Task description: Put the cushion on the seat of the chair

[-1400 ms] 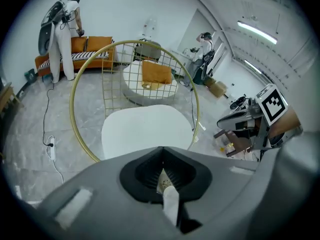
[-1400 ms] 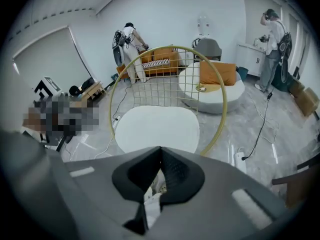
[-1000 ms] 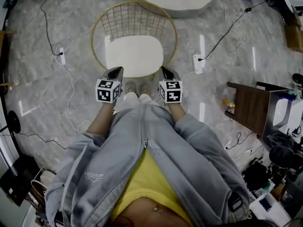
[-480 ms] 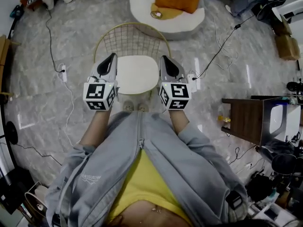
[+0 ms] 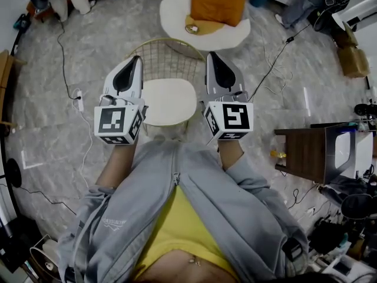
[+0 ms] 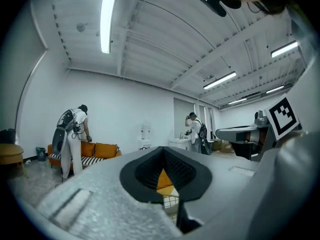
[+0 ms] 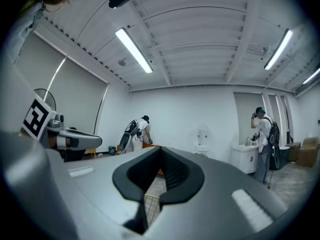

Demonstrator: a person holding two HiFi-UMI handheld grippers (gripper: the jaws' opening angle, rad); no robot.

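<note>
The jaws of the left gripper (image 6: 163,156) are pressed together and nothing is pinched between them. Through the narrow slit left by their black ribbed pads (image 6: 176,170), a sliver of orange and a piece of wire grid are seen. The jaws of the right gripper (image 7: 160,156) are likewise pressed together and empty, with wire grid showing through the slit.

In the head view, both grippers are held level, side by side and pointing towards 12 o'clock. A black-and-white marker cube (image 5: 119,124) is carried at the rear of the left one, and a second marker cube (image 5: 228,120) at the rear of the right one.

Below and between them, the gold wire-frame chair with a white oval seat (image 5: 169,101) is seen on the grey marbled floor (image 5: 53,99). The left gripper is placed at 9 o'clock of the seat and the right at 3 o'clock. The seat is bare.

The square orange cushion (image 5: 218,5) is found at 1 o'clock of the chair, beyond its wire back. It lies on a white rounded low platform (image 5: 177,7), well apart from both grippers.

A white power strip (image 5: 78,99) with its cable lies at 9 o'clock of the chair. A dark wooden side table (image 5: 306,152) stands at 4 o'clock. The person's grey zip jacket (image 5: 135,205) fills the bottom.
</note>
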